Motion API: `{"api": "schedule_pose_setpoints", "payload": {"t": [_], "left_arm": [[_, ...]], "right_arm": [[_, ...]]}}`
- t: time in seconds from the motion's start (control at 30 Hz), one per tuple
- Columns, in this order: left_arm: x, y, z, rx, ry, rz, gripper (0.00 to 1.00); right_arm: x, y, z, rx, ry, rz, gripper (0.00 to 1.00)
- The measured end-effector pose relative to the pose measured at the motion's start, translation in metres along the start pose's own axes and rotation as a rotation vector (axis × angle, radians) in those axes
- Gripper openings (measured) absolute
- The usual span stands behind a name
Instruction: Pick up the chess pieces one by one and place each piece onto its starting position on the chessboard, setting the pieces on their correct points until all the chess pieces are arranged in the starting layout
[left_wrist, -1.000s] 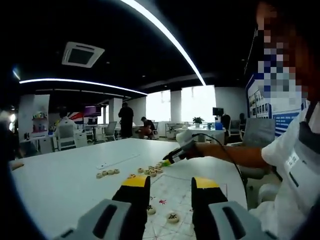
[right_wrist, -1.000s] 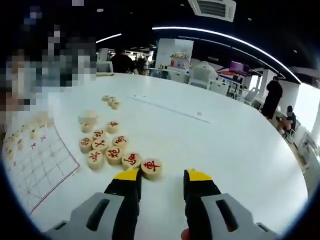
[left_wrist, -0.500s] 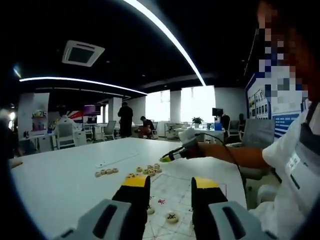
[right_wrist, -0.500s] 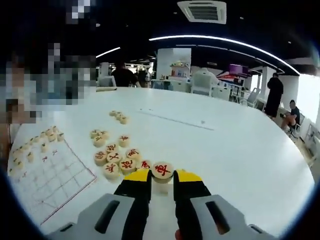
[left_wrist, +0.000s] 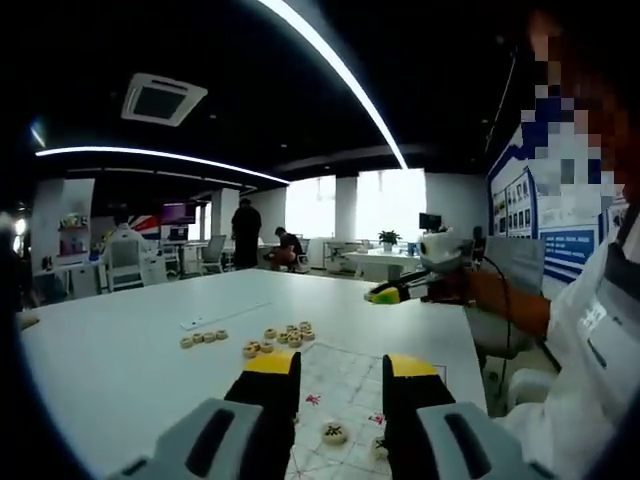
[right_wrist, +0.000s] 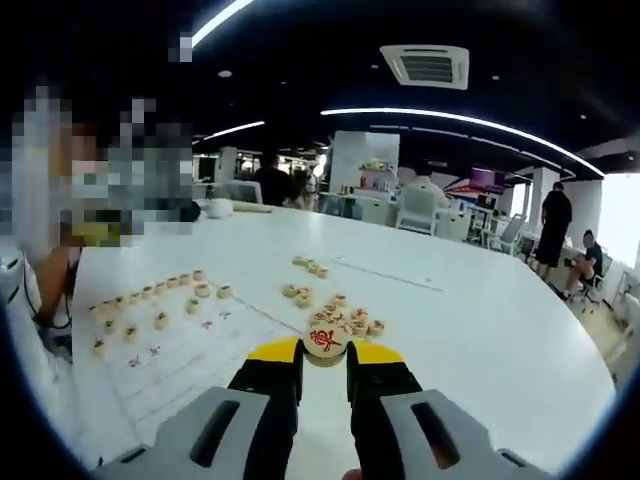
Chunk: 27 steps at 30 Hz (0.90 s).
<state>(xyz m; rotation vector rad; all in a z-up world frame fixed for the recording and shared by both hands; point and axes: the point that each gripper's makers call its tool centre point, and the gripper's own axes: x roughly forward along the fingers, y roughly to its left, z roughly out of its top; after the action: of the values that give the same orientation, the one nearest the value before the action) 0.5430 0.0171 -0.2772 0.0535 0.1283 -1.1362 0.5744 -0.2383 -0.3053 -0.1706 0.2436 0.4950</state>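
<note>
Right claw (right_wrist: 324, 353) around chess piece (right_wrist: 325, 341).

held piece (right_wrist: 325, 342): tan, red character | fingers (right_wrist: 275, 352): yellow-tipped black | table (right_wrist: 480, 330): white

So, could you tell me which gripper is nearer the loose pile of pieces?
Right. The right gripper, shut on a red-marked piece, hangs just before the pile; the left gripper sits over the board.
</note>
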Motion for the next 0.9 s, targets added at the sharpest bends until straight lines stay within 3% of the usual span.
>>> {"api": "schedule_pose_setpoints", "payload": {"t": [0.3, 0.43, 0.63, 0.9], "left_arm": [[0.000, 0.001, -0.001, -0.004, 0.004, -0.002, 0.34], [0.000, -0.001, -0.001, -0.001, 0.006, -0.002, 0.34], [-0.001, -0.003, 0.001, 0.005, 0.001, -0.001, 0.34], [0.000, -0.006, 0.000, 0.010, 0.006, -0.011, 0.34]], "right_arm": [[-0.046, 0.062, -0.044, 0.002, 0.090, 0.070, 0.19], [-0.059, 0.078, -0.048, 0.006, 0.087, 0.079, 0.19], [-0.072, 0.090, -0.046, -0.007, 0.069, 0.074, 0.19], [-0.073, 0.090, -0.053, -0.017, 0.085, 0.045, 0.19]]}}
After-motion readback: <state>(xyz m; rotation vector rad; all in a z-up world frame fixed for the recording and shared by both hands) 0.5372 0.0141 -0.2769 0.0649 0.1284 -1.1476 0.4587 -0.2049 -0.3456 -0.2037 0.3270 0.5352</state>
